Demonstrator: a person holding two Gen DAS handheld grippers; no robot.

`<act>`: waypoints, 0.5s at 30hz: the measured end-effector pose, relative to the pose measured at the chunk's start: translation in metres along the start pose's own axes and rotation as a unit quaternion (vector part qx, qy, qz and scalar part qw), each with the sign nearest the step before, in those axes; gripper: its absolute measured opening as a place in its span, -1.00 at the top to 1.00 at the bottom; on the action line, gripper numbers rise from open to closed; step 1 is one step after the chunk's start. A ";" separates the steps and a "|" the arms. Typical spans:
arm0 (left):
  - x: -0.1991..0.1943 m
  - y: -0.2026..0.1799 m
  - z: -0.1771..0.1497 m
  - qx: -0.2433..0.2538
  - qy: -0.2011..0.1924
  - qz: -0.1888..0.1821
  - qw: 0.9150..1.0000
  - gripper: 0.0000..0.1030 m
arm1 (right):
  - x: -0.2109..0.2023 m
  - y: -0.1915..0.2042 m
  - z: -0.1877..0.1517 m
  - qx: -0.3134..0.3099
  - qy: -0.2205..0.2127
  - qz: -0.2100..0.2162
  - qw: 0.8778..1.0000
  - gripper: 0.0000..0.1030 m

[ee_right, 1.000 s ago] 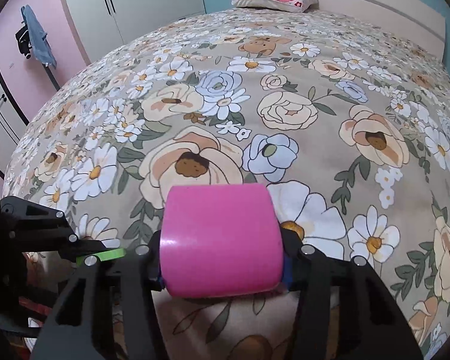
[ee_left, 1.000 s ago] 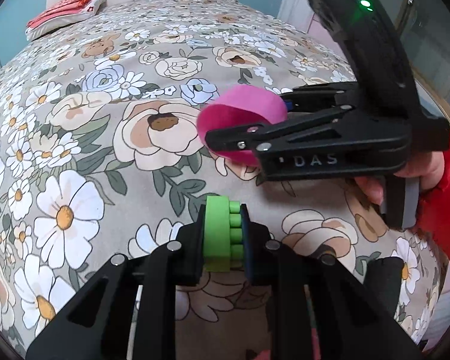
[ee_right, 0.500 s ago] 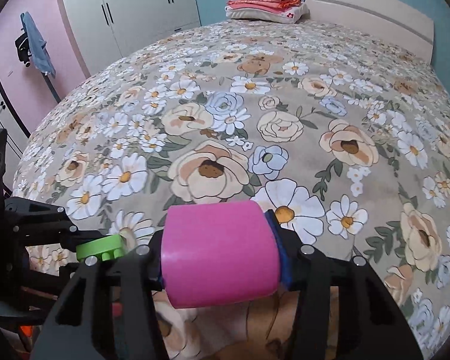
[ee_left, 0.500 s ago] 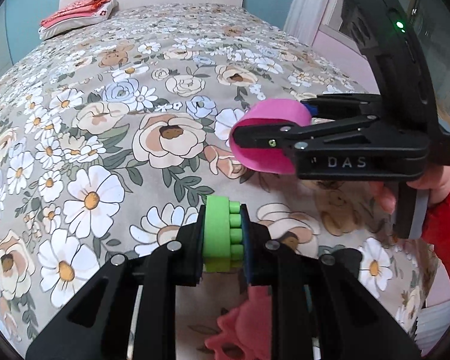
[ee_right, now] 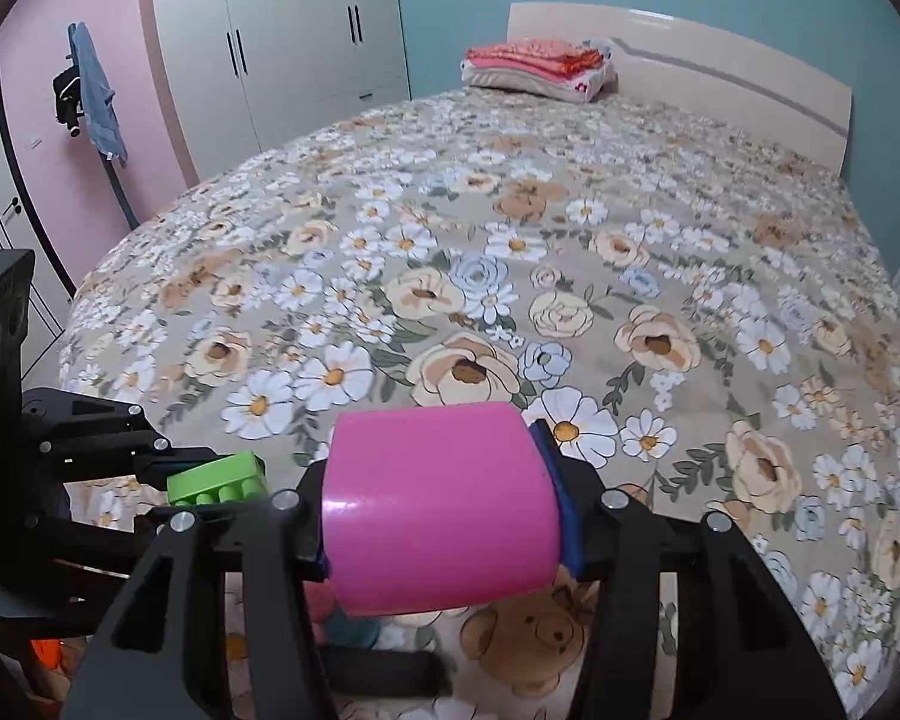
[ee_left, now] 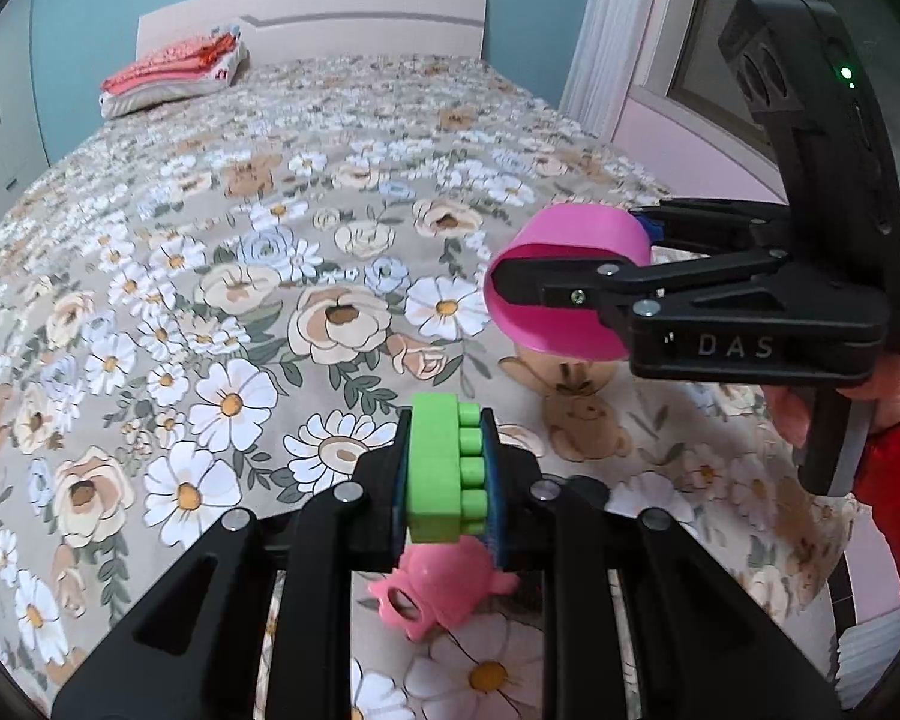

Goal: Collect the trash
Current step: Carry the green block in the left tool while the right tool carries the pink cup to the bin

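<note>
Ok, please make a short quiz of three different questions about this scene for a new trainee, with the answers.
1. True or false: the left gripper is shut on a green toy block.
2. What does the right gripper hold? A) a blue towel B) a pink cup C) nothing
3. Fill in: the pink toy figure lies on the ____ bedspread, below the left gripper.

Key: 1 true; 2 B; 3 floral.

A bed (ee_right: 630,252) under a floral spread fills both views; folded red-and-white bedding (ee_right: 540,69) lies at its upper end, a pink toy (ee_left: 438,591) at bottom centre
</note>
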State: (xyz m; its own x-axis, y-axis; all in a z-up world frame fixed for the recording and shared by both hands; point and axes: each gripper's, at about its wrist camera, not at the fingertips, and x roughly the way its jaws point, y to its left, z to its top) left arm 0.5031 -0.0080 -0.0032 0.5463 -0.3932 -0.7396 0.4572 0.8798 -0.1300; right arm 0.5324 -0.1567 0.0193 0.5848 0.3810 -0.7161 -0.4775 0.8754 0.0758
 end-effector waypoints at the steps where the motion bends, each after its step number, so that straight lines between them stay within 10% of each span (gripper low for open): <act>1: -0.006 -0.003 0.000 0.001 -0.002 0.001 1.000 0.59 | -0.011 0.004 0.001 -0.002 -0.006 -0.002 1.000 -0.06; 15: -0.110 -0.048 -0.006 0.007 -0.047 0.040 0.998 0.59 | -0.125 0.055 -0.006 -0.021 -0.066 -0.022 0.997 -0.06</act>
State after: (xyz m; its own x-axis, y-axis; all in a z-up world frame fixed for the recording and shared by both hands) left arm 0.4164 -0.0056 0.0806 0.6447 -0.3448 -0.6823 0.4186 0.9060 -0.0624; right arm 0.4296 -0.1581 0.1087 0.6860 0.3812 -0.6198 -0.4752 0.8797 0.0150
